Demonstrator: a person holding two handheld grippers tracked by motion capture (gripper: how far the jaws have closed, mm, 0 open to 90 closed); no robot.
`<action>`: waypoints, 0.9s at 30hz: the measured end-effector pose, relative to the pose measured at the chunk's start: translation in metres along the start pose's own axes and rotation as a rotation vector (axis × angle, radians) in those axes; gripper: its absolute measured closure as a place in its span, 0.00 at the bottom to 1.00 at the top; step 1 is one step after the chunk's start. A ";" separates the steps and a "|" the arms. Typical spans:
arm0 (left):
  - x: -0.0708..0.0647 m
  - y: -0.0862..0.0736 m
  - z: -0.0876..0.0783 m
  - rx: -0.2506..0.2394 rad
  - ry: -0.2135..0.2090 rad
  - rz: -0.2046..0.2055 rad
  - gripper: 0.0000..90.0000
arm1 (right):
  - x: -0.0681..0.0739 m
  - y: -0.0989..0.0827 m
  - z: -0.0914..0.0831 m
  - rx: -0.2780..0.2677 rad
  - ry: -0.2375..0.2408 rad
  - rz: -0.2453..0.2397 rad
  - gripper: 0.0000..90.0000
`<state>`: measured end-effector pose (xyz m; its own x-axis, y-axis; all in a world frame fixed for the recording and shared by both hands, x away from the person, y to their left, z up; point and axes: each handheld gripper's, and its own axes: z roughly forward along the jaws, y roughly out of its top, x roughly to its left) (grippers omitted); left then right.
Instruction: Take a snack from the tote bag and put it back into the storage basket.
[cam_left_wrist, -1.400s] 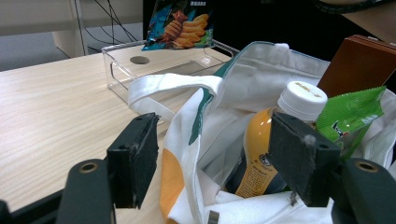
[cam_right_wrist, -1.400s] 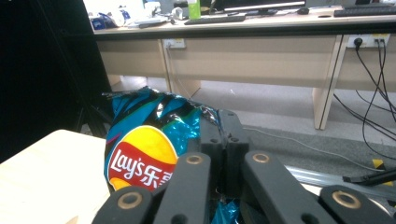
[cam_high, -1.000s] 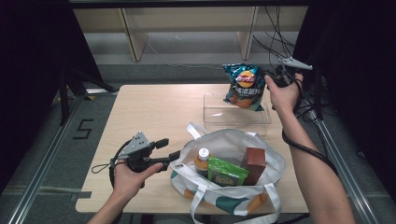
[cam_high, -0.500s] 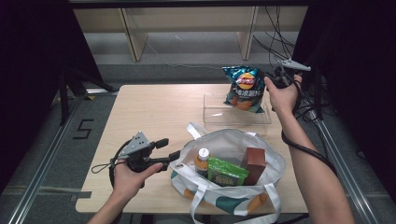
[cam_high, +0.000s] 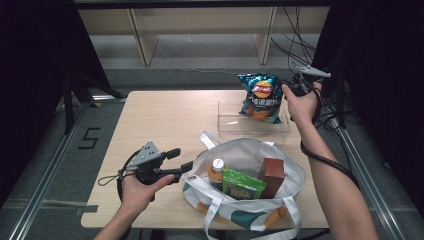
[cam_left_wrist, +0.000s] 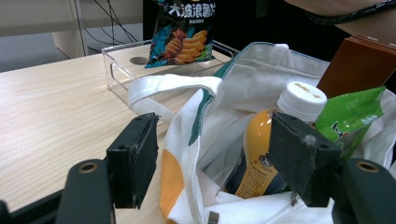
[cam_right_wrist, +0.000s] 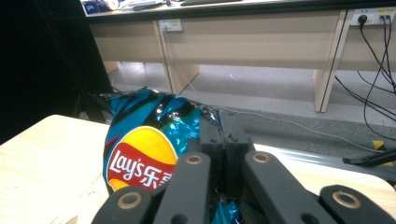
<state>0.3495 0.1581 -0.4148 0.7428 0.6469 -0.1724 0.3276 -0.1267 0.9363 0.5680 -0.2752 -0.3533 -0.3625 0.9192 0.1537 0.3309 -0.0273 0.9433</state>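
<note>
A blue Lay's chips bag (cam_high: 260, 97) hangs upright over a clear plastic tray (cam_high: 230, 124) at the table's far right, its bottom inside the tray. My right gripper (cam_high: 289, 89) is shut on the bag's right edge. In the right gripper view its jaws (cam_right_wrist: 219, 126) pinch the crinkled foil of the chips bag (cam_right_wrist: 140, 154). My left gripper (cam_high: 182, 161) is open at the left rim of a white tote bag (cam_high: 240, 146). In the left gripper view the tote's cloth (cam_left_wrist: 187, 140) lies between the spread pads, untouched.
The tote holds an orange drink bottle (cam_high: 216, 171), a green snack packet (cam_high: 242, 185) and a brown box (cam_high: 272, 175). The wooden table (cam_high: 165, 120) is bare at the left and middle. Cables (cam_high: 300, 50) hang behind the far right corner.
The right gripper has lowered the chips bag slightly toward the tray. The left gripper and the tote have not moved.
</note>
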 end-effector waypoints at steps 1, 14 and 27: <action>0.000 0.000 0.000 -0.002 0.000 0.000 0.36 | -0.001 -0.001 0.000 0.001 0.004 -0.007 1.00; 0.000 -0.001 0.002 -0.004 -0.009 -0.002 0.36 | -0.004 -0.004 0.002 0.021 -0.001 0.003 1.00; -0.001 -0.002 0.002 -0.006 -0.009 -0.012 0.36 | -0.009 -0.010 0.006 0.054 -0.009 0.001 1.00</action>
<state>0.3492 0.1564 -0.4168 0.7442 0.6414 -0.1861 0.3330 -0.1148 0.9359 0.5734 -0.2804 -0.3660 -0.3541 0.9229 0.1515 0.3780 -0.0069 0.9258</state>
